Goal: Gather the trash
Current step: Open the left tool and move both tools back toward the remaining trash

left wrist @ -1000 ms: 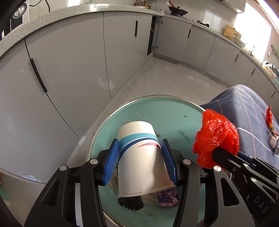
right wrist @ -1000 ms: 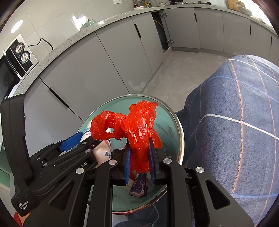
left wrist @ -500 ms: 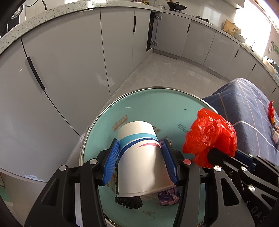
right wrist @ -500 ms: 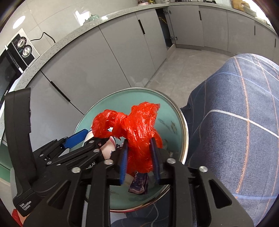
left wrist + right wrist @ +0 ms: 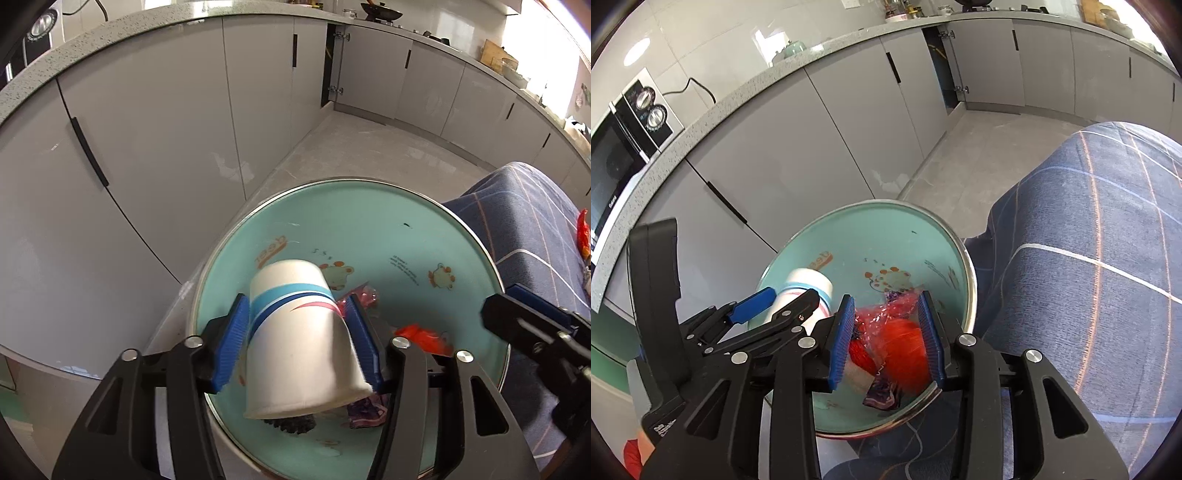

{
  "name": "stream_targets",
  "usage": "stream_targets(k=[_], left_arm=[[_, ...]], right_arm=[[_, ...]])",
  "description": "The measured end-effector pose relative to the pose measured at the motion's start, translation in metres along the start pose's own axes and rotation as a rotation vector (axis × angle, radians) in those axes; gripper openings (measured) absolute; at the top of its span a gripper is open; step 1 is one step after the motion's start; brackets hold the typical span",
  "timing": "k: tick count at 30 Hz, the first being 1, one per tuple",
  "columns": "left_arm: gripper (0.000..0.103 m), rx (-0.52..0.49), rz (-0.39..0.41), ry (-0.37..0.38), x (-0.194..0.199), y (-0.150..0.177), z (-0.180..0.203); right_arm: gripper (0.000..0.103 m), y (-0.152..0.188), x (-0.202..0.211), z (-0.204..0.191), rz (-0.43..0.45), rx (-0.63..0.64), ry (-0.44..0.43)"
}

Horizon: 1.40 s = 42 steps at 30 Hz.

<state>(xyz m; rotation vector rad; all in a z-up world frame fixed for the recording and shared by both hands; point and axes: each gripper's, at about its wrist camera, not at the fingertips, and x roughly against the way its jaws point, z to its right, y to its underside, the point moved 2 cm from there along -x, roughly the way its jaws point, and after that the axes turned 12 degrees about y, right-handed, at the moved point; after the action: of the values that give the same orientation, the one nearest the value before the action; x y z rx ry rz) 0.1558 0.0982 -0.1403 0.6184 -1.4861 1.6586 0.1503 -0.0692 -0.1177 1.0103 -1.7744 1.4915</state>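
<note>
Both grippers are hanging over the teal bin, pointing steeply down into it, and the step in hand is letting the trash go. The left gripper has just been opening its jaws; the paper cup, upside down with its wide mouth toward the camera, is lying between the blue pads, the left pad standing clear of it and the right one sitting at its rim, so it looks released or nearly so. The right gripper has likewise just been opening, and the red plastic bag is sitting below and between its spread jaws, already down among the scraps in the bin, with a dark wrapper just beneath the jaw line. To do this well, the left jaws want to be spreading wider until the cup's flared mouth is slipping past the pads, since that rim is the widest part and is likely to be hanging up there. Both grippers should be staying over the bin's opening, inside the metal rim, until nothing is clinging; thin plastic tends to be catching on ribbed pads. The checked cloth is lying just right of the right jaws.
</note>
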Motion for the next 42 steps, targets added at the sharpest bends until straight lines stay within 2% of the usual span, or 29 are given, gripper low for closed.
stream_targets(k=[6, 8, 11, 14, 19, 34, 42], left_arm=[[0.091, -0.01, 0.053, -0.044, 0.016, 0.001, 0.006], [0.097, -0.02, 0.086, -0.069, 0.025, 0.0, 0.01], [0.097, -0.033, 0.106, -0.091, 0.034, 0.0, 0.017], [0.097, -0.043, 0.117, -0.07, 0.044, 0.002, 0.027], [0.097, -0.069, 0.137, -0.052, 0.058, 0.006, 0.049], [0.097, -0.251, 0.133, 0.043, 0.066, 0.018, 0.167], [0.097, -0.313, 0.126, 0.075, 0.065, 0.026, 0.214]], right_arm=[[0.037, 0.003, 0.025, 0.011, 0.078, -0.028, 0.054], [0.037, 0.006, 0.037, 0.018, 0.122, -0.044, 0.084], [0.037, 0.01, 0.051, 0.027, 0.159, -0.069, 0.106], [0.043, 0.013, 0.063, 0.04, 0.181, -0.095, 0.125], [0.043, 0.018, 0.077, 0.058, 0.193, -0.122, 0.138], [0.043, 0.043, 0.13, 0.151, 0.241, -0.254, 0.213], [0.043, 0.058, 0.154, 0.198, 0.258, -0.307, 0.262]])
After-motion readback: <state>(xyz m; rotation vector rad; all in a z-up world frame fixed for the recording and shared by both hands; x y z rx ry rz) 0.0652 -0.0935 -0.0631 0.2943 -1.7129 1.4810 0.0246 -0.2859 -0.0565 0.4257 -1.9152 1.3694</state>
